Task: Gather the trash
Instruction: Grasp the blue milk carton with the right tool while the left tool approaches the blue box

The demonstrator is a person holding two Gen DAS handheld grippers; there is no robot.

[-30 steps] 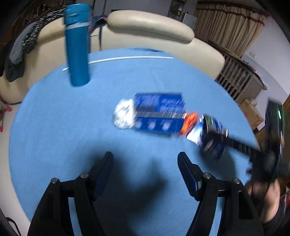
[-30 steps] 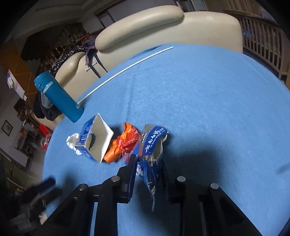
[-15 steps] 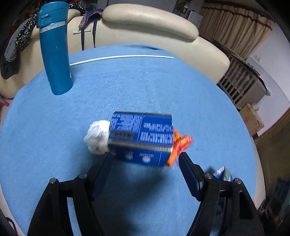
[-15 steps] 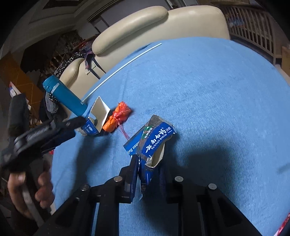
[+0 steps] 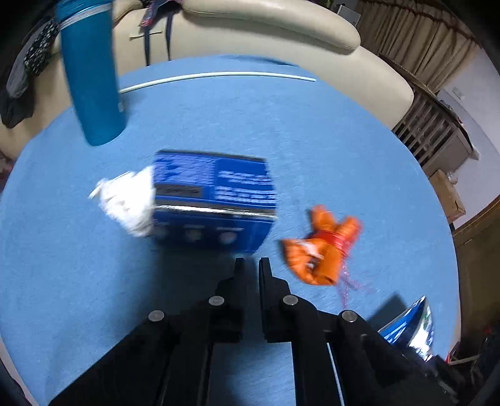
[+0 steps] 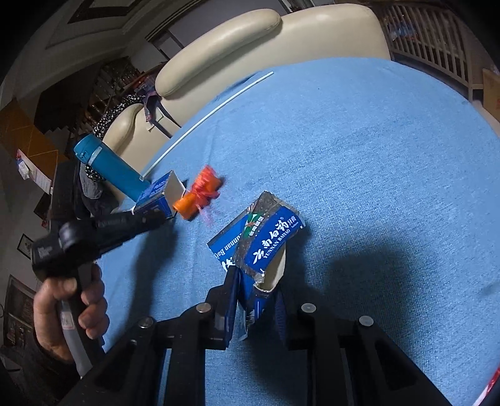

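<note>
A blue carton with crumpled white paper at its left end lies on the blue round table. My left gripper is shut, its fingers nearly together at the carton's lower edge; whether they pinch the edge is blurred. An orange wrapper lies to the right of it. My right gripper is shut on a torn blue toothpaste box and holds it above the table. The carton and orange wrapper show far left in the right wrist view, behind the left gripper.
A tall blue flask stands at the back left of the table. A thin white rod lies along the far edge. A cream sofa curves behind the table. A cardboard box sits on the floor at right.
My left gripper went from wide open around the carton to shut at its lower edge. The orange wrapper now lies apart from the carton. My right gripper kept the toothpaste box and lifted it slightly.
</note>
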